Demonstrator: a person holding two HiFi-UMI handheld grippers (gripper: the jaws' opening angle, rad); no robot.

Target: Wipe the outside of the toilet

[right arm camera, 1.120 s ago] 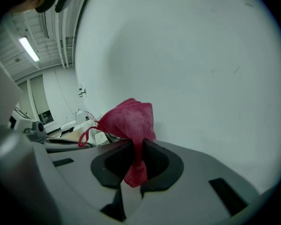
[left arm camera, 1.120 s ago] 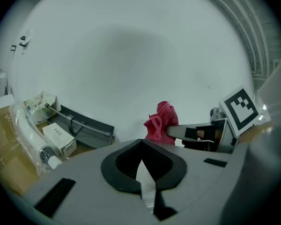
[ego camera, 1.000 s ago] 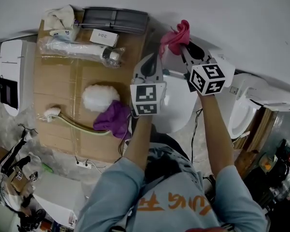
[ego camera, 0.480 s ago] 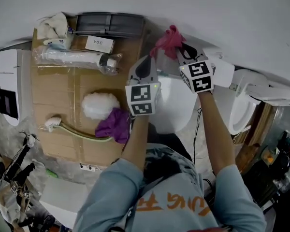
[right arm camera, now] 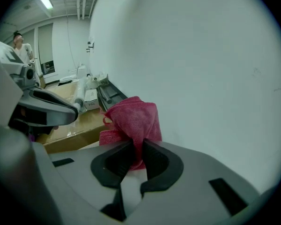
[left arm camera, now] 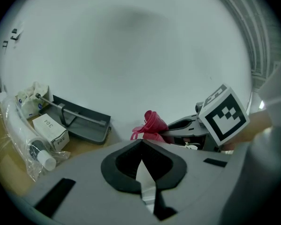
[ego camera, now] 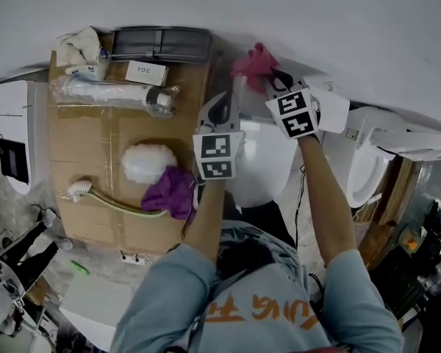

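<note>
The white toilet (ego camera: pixel 261 169) stands below me, its back against the white wall. My right gripper (ego camera: pixel 269 81) is shut on a pink cloth (ego camera: pixel 253 62) held over the toilet's rear top edge, close to the wall. In the right gripper view the pink cloth (right arm camera: pixel 131 117) bunches out beyond the jaws of my right gripper (right arm camera: pixel 136 150). My left gripper (ego camera: pixel 227 100) hovers just left of it over the toilet's left side, shut with nothing in it. From the left gripper view, my left gripper (left arm camera: pixel 141 145) points toward the pink cloth (left arm camera: pixel 151 124).
A cardboard sheet (ego camera: pixel 88 145) lies left of the toilet with a white fluffy ball (ego camera: pixel 148 162), a purple cloth (ego camera: pixel 173 190), a brush (ego camera: pixel 81 190), a wrapped bottle (ego camera: pixel 110 90), a small box (ego camera: pixel 147 70) and a grey tray (ego camera: pixel 160 43). Another white fixture (ego camera: pixel 360 168) stands at right.
My right gripper has carried the pink cloth a little to the left, closer to the left gripper. The left gripper has barely moved.
</note>
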